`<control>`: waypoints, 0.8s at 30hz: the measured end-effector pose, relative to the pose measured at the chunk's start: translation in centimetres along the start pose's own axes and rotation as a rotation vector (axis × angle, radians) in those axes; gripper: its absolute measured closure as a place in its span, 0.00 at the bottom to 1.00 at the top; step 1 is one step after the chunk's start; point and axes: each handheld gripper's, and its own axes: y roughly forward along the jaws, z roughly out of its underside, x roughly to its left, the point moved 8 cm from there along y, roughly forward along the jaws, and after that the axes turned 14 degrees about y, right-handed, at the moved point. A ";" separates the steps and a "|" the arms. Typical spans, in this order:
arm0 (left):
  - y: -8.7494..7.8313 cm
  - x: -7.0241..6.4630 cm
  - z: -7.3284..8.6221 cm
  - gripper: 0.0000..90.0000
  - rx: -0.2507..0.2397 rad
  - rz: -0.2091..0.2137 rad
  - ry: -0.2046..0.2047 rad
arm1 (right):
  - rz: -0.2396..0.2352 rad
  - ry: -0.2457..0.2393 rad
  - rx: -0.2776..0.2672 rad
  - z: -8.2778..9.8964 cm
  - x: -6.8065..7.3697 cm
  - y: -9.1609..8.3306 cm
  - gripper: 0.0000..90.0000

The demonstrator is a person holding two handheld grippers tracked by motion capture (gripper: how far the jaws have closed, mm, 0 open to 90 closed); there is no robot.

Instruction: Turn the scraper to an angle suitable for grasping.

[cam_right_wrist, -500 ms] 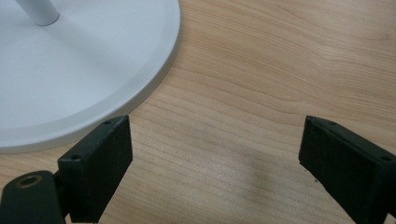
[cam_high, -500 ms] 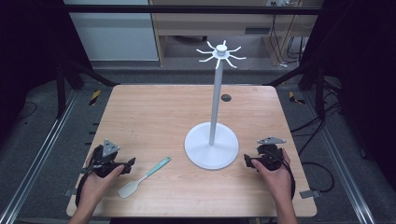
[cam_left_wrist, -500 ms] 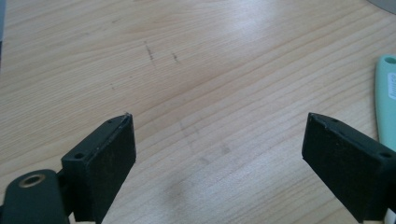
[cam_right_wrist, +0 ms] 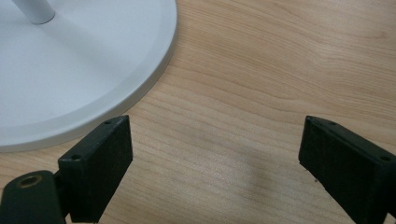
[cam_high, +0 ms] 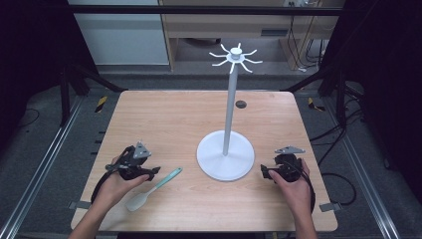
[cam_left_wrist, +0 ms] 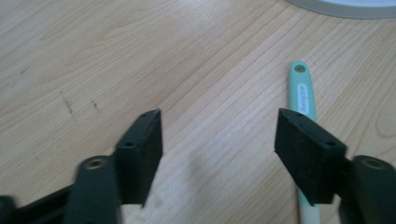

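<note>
1. Lettering is printed on a small white label on the mint-green handle of the spatula (cam_left_wrist: 302,100), just below the hanging hole at the handle's end; it is too blurred to be read. No other writing can be made out.
2. The left gripper (cam_left_wrist: 217,135) is seen with its jaws parted to a middling width, and only bare wood lies between them. The jaw on the right of the left gripper view stands over the spatula handle; whether it touches the handle cannot be told. Nothing is gripped.
3. The right gripper (cam_right_wrist: 215,149) is seen with its jaws spread wide over bare wood, and nothing is held. Its left-hand jaw in the right gripper view stands just beside the rim of the round white base of the stand (cam_right_wrist: 70,70).
4. The spatula (cam_high: 153,189) lies flat near the front edge of the table (cam_high: 164,114), toward the front left corner, with its pale blade nearest the front edge and its handle slanting toward the stand's base. The left gripper (cam_high: 133,163) is held just beside the handle.
5. The stand (cam_high: 228,124) is placed upright right of the table's middle, with bare hooks spread around its top. The right gripper (cam_high: 278,169) is held near the front right corner.
6. No containers are seen on the table.
</note>
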 end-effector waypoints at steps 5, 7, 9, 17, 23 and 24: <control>1.0 -0.5 -1.0 0.79 -0.024 0.057 -0.040 | 0.002 -0.002 0.001 0.1 0.0 0.0 0.12; 1.2 -1.2 -0.7 0.87 -0.011 0.062 -0.033 | 0.000 0.000 0.004 0.1 0.1 0.0 0.12; 1.4 -1.6 -0.4 0.93 -0.008 0.074 -0.035 | -0.003 -0.003 0.002 0.0 0.2 0.1 0.12; 2.7 -3.1 0.3 1.00 0.026 0.113 -0.049 | -0.009 -0.001 0.004 0.0 0.3 0.1 0.12; 3.0 -4.0 -0.5 1.00 0.014 0.107 -0.030 | -0.012 -0.002 -0.004 -0.2 0.2 0.0 0.12; 3.0 -4.0 -0.5 1.00 0.014 0.107 -0.030 | -0.012 -0.002 -0.004 -0.2 0.2 0.0 0.12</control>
